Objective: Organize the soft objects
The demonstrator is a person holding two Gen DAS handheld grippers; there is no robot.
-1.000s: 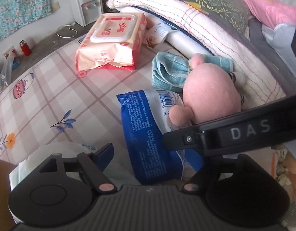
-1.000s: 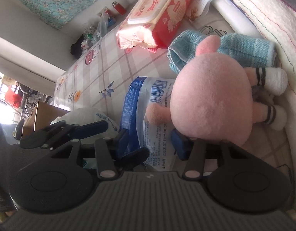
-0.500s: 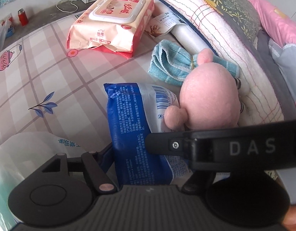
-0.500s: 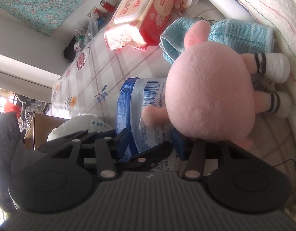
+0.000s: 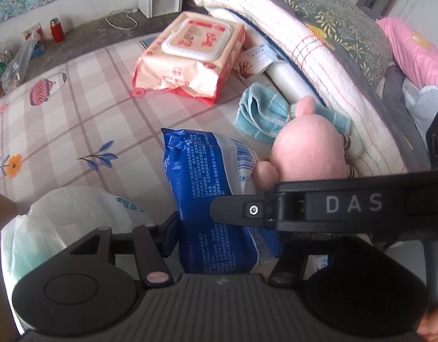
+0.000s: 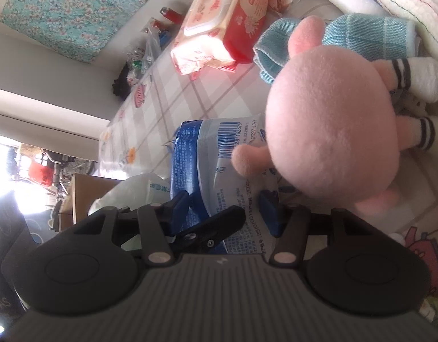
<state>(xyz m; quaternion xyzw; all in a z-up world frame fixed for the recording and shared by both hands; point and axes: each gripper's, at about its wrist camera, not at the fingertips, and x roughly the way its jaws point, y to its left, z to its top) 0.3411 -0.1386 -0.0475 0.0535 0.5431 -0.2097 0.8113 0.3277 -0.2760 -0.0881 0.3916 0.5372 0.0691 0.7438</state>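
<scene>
A blue wipes pack (image 5: 207, 171) (image 6: 190, 156) lies on the checked bedsheet (image 5: 76, 119), its near end between the jaws of both grippers. My left gripper (image 5: 227, 236) is closing around it. The left pad sits at the pack's edge, and the other finger is hidden behind a finger (image 5: 241, 209) of my right gripper. My right gripper (image 6: 223, 208) is opening, with both pads still against the pack. A pink plush toy (image 5: 310, 148) (image 6: 333, 131) leans on the pack's far right side. Behind the toy lies a teal towel (image 5: 261, 114) (image 6: 361, 34).
A peach and red wipes pack (image 5: 190, 57) lies farther back. Folded quilts (image 5: 318, 51) bank up along the right. A white plastic bag (image 5: 62, 222) sits at the near left beside a brown box (image 6: 87, 188). Bottles and clutter stand on the far floor.
The left jaws have narrowed around the blue pack and the left gripper has drawn back a little. The right jaws have widened slightly. The plush toy has stayed leaning on the pack.
</scene>
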